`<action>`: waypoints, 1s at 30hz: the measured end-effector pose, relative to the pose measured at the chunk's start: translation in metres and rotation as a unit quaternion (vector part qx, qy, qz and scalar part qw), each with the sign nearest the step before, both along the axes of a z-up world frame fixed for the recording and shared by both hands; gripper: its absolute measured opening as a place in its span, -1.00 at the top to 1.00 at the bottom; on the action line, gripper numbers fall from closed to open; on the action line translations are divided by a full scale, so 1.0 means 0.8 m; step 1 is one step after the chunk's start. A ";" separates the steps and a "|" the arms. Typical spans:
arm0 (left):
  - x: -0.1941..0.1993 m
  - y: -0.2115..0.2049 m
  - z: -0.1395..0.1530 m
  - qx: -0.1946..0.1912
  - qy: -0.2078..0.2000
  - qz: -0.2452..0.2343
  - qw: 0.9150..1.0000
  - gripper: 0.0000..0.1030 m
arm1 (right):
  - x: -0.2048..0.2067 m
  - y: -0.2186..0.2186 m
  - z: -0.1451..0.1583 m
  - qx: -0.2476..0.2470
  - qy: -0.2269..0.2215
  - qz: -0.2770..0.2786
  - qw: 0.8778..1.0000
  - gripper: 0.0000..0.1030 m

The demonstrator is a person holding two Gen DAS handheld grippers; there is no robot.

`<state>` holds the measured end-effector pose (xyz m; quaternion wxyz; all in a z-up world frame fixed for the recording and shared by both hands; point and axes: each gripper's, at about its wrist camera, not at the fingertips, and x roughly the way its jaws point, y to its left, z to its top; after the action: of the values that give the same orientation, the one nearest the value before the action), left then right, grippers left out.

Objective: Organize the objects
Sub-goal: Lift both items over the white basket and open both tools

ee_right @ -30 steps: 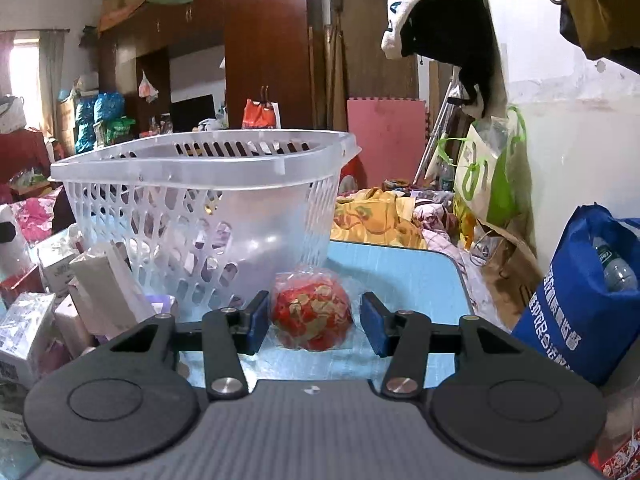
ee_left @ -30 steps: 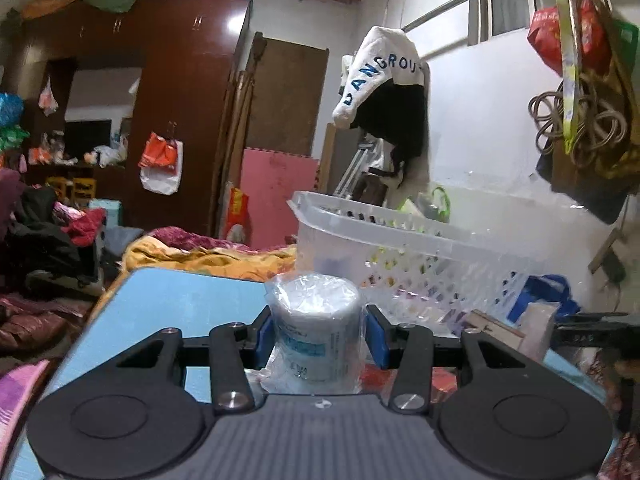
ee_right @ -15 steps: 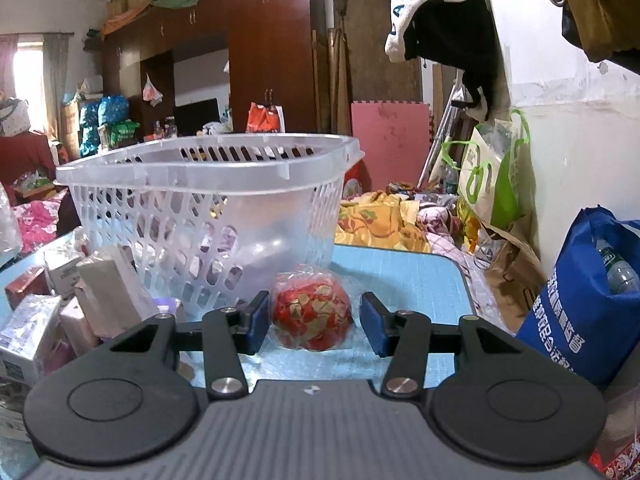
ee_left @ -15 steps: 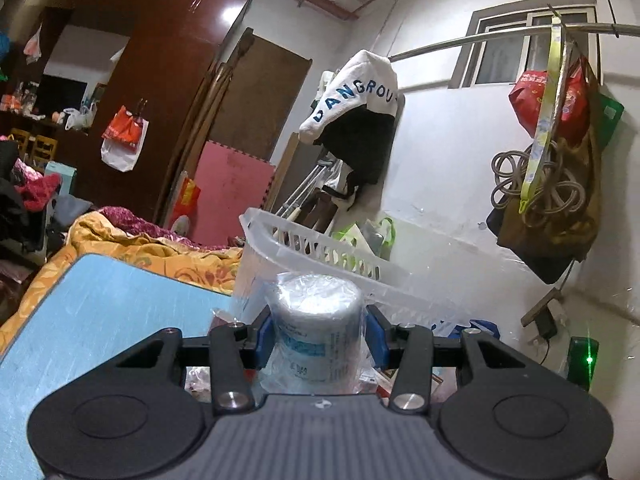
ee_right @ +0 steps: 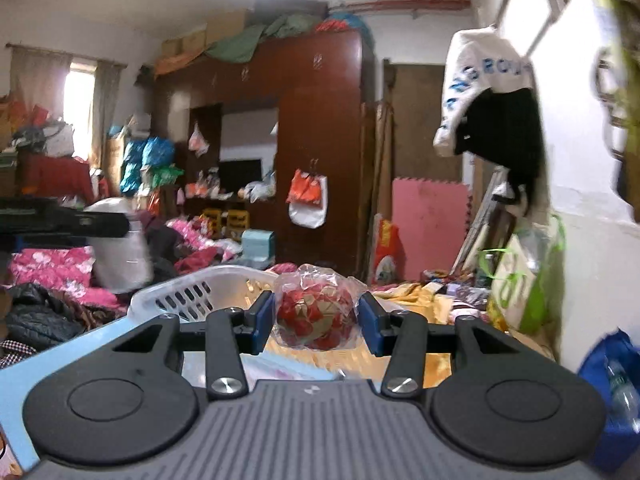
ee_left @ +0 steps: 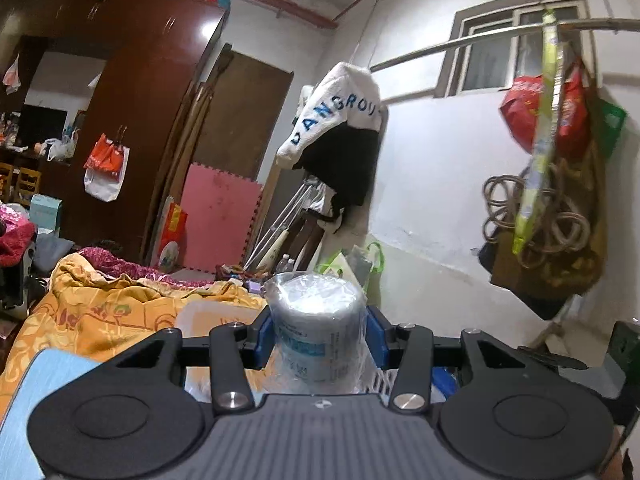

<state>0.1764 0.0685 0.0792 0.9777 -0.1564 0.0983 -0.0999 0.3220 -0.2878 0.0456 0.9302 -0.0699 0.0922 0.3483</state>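
Wrapped roll (ee_left: pixel 318 330) clamped in left gripper (ee_left: pixel 319 334), label blurred; right gripper (ee_right: pixel 316 318) grips red-gold wrapped ball (ee_right: pixel 316 316); laundry basket (ee_right: pixel 192 294) mostly hidden.

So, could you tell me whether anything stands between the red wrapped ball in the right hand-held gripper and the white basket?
Nothing visible does. The right hand-held gripper holds the red wrapped ball raised, with the white basket just beyond and lower left, its rim unobstructed.

Open air ahead of both grippers; white basket (ee_right: pixel 192 300) sits low and near, its rim the only obstacle, with the blue tabletop (ee_right: pixel 60 356) edging in at left.
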 end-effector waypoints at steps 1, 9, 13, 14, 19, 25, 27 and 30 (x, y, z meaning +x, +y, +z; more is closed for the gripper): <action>0.015 -0.005 0.003 0.004 0.009 0.002 1.000 0.03 | 0.010 0.013 0.004 -0.014 0.000 0.002 1.000 0.05; 0.096 -0.013 -0.025 0.006 0.094 0.040 0.995 -0.46 | 0.059 0.075 -0.011 -0.097 -0.009 -0.016 0.995 -1.00; 0.071 -0.008 -0.023 0.008 0.075 0.017 0.997 -0.46 | 0.031 0.057 -0.010 -0.085 -0.018 -0.005 0.996 -1.00; 0.056 -0.012 -0.019 0.016 0.063 0.013 0.998 -0.47 | 0.021 0.049 -0.008 -0.081 -0.022 -0.001 0.996 -1.00; -0.029 -0.030 -0.029 0.074 0.033 0.003 0.997 -0.67 | -0.027 0.007 -0.010 -0.075 -0.031 0.015 0.997 -1.00; -0.115 -0.031 -0.097 0.108 0.026 0.021 0.994 -0.68 | -0.082 -0.038 -0.072 -0.019 -0.015 0.040 0.999 -1.00; -0.121 -0.024 -0.112 0.098 0.038 0.033 0.994 -0.68 | -0.083 -0.039 -0.094 -0.004 -0.001 0.044 0.999 -1.00; -0.112 -0.019 -0.128 0.105 0.064 0.035 0.992 -0.68 | -0.066 -0.032 -0.110 0.013 0.025 0.044 0.999 -1.00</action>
<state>0.0867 0.0535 -0.0231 0.9833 -0.0626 0.1652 -0.0442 0.2695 -0.3134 -0.0426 0.9123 -0.0532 0.1074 0.3915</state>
